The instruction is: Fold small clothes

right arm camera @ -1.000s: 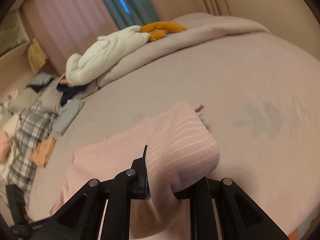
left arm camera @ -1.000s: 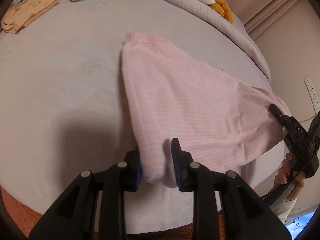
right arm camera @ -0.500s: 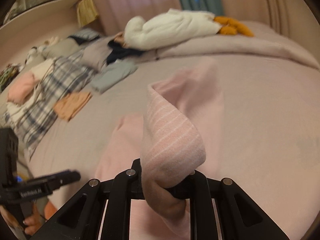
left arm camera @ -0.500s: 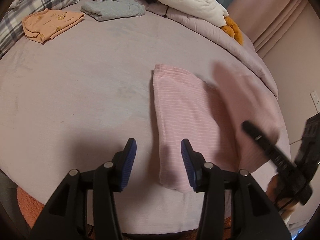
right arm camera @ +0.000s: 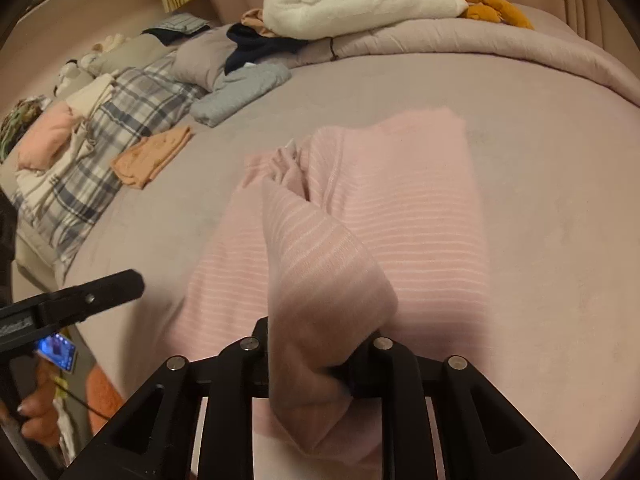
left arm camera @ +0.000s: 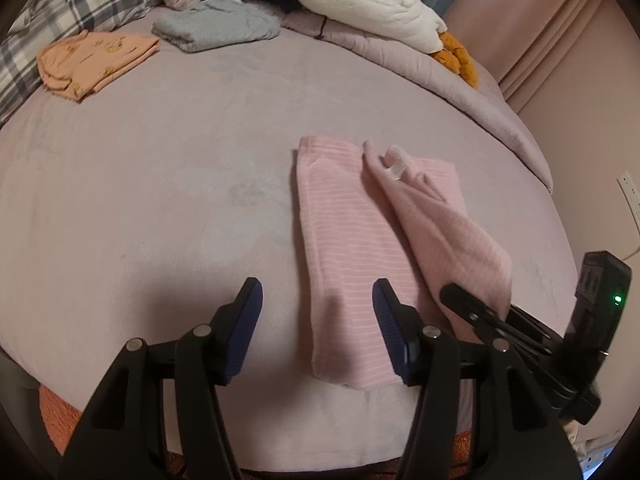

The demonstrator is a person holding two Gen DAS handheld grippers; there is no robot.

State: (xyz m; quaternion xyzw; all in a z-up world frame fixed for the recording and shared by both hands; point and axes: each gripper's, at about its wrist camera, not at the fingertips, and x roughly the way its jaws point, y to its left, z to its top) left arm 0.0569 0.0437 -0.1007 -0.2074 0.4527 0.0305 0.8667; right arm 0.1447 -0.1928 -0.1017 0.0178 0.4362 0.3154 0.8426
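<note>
Released since the earlier frame, pink garment (left arm camera: 344, 248) lies on bed (left arm camera: 160, 200); left gripper (left arm camera: 318, 312) opening, empty. Right gripper (right arm camera: 316, 364) opening, pinching the folded-over flap.

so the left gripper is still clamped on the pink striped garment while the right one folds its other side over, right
Not quite: the left gripper has let go, its jaws opening above the pink striped garment, as the left wrist view shows. The right gripper does hold the other side, folded over.
</note>
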